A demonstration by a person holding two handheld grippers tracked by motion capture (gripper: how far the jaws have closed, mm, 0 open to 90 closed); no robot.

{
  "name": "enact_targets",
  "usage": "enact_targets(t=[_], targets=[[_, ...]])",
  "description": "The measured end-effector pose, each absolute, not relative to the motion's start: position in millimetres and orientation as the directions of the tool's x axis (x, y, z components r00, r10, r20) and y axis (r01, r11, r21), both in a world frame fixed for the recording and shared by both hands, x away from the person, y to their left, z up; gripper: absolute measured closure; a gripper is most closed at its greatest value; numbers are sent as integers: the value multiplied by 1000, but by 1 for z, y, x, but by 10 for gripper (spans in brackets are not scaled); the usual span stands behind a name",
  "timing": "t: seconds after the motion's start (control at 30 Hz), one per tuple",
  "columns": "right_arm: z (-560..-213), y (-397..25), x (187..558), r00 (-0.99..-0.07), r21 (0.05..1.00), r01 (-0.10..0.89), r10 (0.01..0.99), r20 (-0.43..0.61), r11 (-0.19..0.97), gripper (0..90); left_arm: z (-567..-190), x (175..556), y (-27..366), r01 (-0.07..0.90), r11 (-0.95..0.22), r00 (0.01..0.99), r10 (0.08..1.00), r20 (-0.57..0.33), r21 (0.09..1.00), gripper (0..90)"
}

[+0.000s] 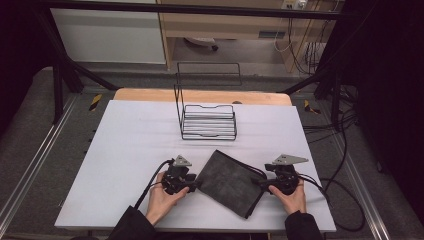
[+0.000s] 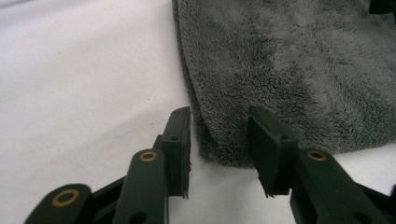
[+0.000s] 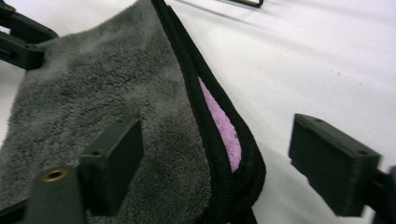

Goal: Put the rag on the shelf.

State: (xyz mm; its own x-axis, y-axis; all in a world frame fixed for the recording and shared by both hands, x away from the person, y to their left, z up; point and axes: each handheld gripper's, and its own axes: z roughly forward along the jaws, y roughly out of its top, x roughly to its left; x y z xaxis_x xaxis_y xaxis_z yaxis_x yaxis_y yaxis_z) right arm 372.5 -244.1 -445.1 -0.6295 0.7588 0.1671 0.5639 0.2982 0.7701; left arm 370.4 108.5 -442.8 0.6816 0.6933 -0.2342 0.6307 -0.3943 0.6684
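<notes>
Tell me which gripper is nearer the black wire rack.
Left, narrowly. The left gripper sits below the black wire rack, slightly to its left; the right gripper sits farther off, below and right.

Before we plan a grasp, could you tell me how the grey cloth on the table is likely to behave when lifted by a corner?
The grey cloth looks like soft, fluffy towel, so it will probably droop. It lies folded, black-edged layers parting over a purple inside, so it may unfold. Its pile should grip well between the open left gripper jaws.

Fuzzy matt grey cloth (image 1: 231, 182), plush pile, with black stitched edging and a pink fleecy underside; thin black wire rack (image 1: 207, 120); smooth matt white table cover (image 1: 125, 150); matt black plastic jaws
</notes>
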Motion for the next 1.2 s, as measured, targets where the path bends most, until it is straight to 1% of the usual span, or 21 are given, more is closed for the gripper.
enact_targets(t=[0.03, 0.07, 0.1, 0.13, 0.2, 0.23, 0.27, 0.33, 0.37, 0.5, 0.53, 0.57, 0.6, 0.7, 0.73, 0.87, 1.03, 1.13, 1.2], targets=[[-446, -244, 373, -627, 767, 566, 761, 163, 302, 247, -444, 370, 109, 634, -395, 682, 691, -239, 665, 630], [-446, -243, 374, -634, 765, 563, 758, 156, 314, 300, -445, 370, 108, 643, -388, 678, 690, -255, 661, 646], [-446, -243, 374, -634, 765, 563, 758, 156, 314, 300, -445, 370, 108, 643, -388, 678, 690, -255, 661, 661], [-447, -243, 375, -643, 759, 564, 750, 157, 325, 342, -445, 370, 108, 646, -386, 677, 688, -261, 658, 674], [-448, -241, 378, -649, 744, 571, 745, 151, 346, 392, -445, 370, 108, 647, -391, 677, 689, -259, 655, 688], [-448, -241, 378, -649, 744, 571, 745, 151, 346, 392, -445, 370, 108, 648, -391, 677, 688, -260, 653, 688], [-449, -240, 380, -655, 737, 574, 740, 152, 356, 430, -445, 370, 108, 650, -390, 676, 688, -263, 652, 705], [-449, -240, 381, -655, 731, 581, 738, 159, 359, 439, -445, 370, 108, 652, -391, 677, 686, -267, 649, 713], [-449, -240, 383, -661, 719, 587, 733, 162, 371, 462, -445, 370, 108, 655, -391, 676, 686, -270, 646, 741], [-450, -239, 386, -660, 704, 606, 728, 186, 370, 508, -444, 370, 108, 652, -398, 681, 683, -266, 645, 792], [-450, -239, 386, -661, 702, 610, 725, 196, 367, 537, -443, 370, 108, 650, -400, 682, 682, -265, 646, 800], [-450, -239, 386, -661, 702, 610, 725, 196, 367, 537, -443, 370, 108, 650, -400, 683, 681, -264, 646, 800], [-450, -239, 385, -663, 701, 613, 719, 206, 365, 584, -443, 370, 108, 649, -402, 684, 680, -264, 646, 813], [-450, -238, 385, -664, 700, 616, 716, 216, 361, 608, -441, 370, 109, 646, -410, 690, 674, -264, 644, 821], [-449, -238, 384, -665, 696, 619, 714, 218, 363, 632, -440, 371, 110, 644, -414, 693, 672, -261, 644, 825], [-447, -235, 382, -671, 703, 608, 712, 206, 369, 655, -437, 371, 113, 644, -421, 698, 665, -265, 638, 830], [-447, -232, 379, -672, 706, 606, 711, 208, 366, 659, -434, 372, 117, 636, -438, 708, 660, -252, 635, 832], [-446, -226, 377, -685, 715, 590, 702, 196, 376, 632, -430, 373, 124, 632, -446, 707, 667, -236, 634, 832], [-447, -221, 376, -691, 721, 581, 698, 191, 378, 594, -429, 374, 127, 629, -450, 708, 667, -230, 634, 832]])
